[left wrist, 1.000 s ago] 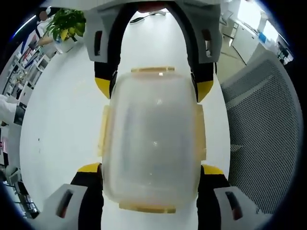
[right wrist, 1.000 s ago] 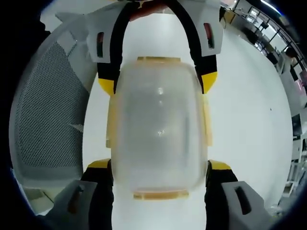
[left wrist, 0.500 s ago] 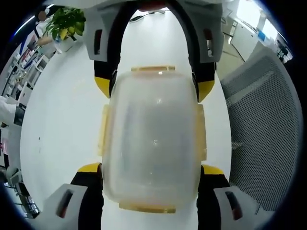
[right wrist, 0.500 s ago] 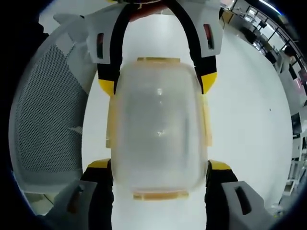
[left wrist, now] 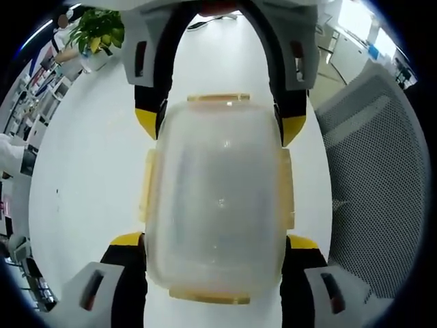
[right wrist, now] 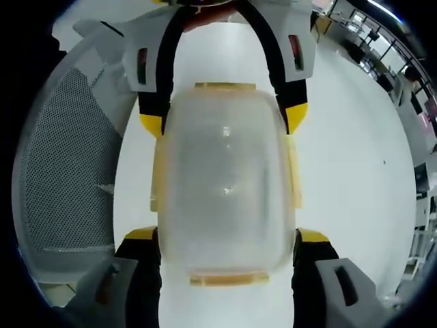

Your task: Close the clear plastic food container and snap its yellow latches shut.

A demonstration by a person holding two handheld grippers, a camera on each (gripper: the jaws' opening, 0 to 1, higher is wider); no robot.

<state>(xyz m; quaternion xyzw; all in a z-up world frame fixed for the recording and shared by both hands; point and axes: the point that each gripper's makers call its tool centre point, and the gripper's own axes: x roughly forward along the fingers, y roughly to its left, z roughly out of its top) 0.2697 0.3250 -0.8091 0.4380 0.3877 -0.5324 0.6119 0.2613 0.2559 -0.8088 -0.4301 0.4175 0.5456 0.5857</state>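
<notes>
The clear plastic food container (left wrist: 217, 198) hangs above the white table (left wrist: 89, 171), lid on, held from both ends. Pale yellow latches show at its far edge (left wrist: 218, 99), its near edge (left wrist: 208, 296) and along both long sides (left wrist: 145, 184); I cannot tell whether they are snapped down. My left gripper (left wrist: 215, 240) is shut on the near end, its yellow-tipped jaws flanking the box. My right gripper (left wrist: 218, 124) clamps the far end from above. In the right gripper view the container (right wrist: 225, 184) sits between my right gripper (right wrist: 227, 238) and the left gripper (right wrist: 223, 117).
A grey mesh office chair (left wrist: 375, 178) stands beside the table, also seen as the chair (right wrist: 68, 171) on the left of the right gripper view. A potted plant (left wrist: 99, 34) sits at the table's far corner. Office desks and shelves line the background.
</notes>
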